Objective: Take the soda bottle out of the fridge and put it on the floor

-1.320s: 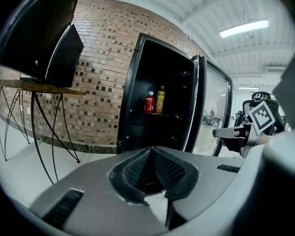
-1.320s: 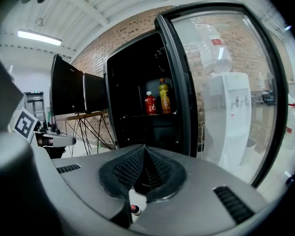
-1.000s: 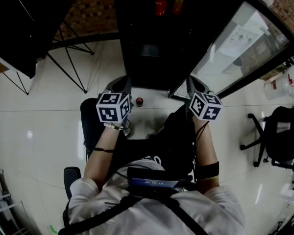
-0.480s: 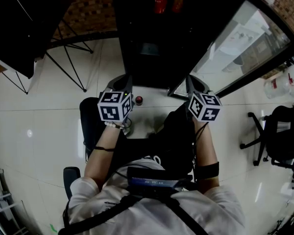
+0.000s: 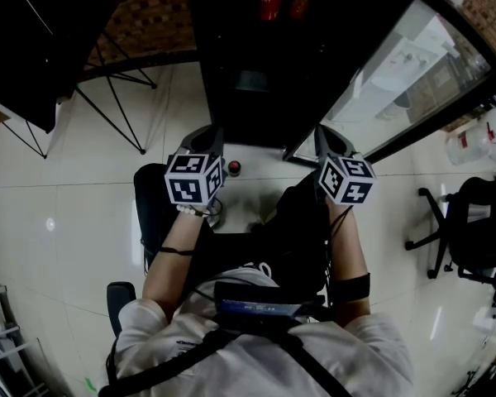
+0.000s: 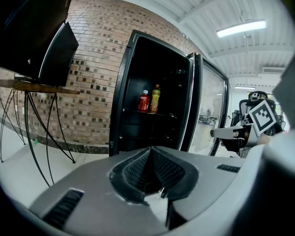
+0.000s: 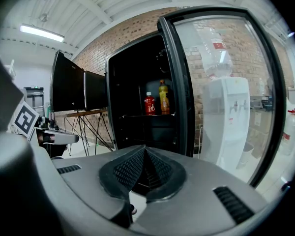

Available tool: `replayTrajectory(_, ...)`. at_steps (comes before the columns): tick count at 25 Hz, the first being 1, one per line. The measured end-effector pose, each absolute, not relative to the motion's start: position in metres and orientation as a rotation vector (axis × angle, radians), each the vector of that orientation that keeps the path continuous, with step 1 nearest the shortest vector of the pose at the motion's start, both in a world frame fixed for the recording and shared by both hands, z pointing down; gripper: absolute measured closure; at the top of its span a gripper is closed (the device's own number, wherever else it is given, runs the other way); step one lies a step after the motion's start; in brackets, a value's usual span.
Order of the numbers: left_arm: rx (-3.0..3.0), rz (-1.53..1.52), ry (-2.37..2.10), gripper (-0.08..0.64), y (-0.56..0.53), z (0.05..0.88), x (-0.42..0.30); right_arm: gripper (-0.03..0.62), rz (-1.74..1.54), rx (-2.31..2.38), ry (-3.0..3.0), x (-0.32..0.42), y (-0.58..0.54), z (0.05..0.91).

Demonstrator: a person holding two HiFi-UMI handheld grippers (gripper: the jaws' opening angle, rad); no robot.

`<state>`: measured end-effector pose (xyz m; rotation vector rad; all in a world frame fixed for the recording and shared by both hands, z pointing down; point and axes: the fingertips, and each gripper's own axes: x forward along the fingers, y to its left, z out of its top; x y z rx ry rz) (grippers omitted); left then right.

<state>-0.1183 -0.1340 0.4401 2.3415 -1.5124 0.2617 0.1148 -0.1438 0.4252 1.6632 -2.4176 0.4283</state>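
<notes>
Left gripper view: the soda bottle (image 6: 144, 101) stands upright on a shelf in the open fridge (image 6: 130, 127), long axis vertical, cap up, just left of an orange bottle (image 6: 155, 99). I note it lies far ahead of the left gripper (image 6: 150, 154), well apart. Those jaws are pressed together, empty. The right gripper (image 7: 144, 154) is likewise closed on nothing, with the bottle far beyond it.

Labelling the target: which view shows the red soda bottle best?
Right gripper view: red soda bottle upright on the fridge shelf, side-on, cap and label visible. Left gripper view shows it similarly, darker. Head view catches it steeply from above, dim.
</notes>
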Motion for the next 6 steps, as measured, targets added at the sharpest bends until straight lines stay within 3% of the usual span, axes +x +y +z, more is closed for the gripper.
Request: replayTrajectory(6,2.339,0.265,-1.51,0.558,-0.1353,0.4445,-0.1186,0.588,0.423,1.661,-2.417,0.1134,-0.1452,0.4262)
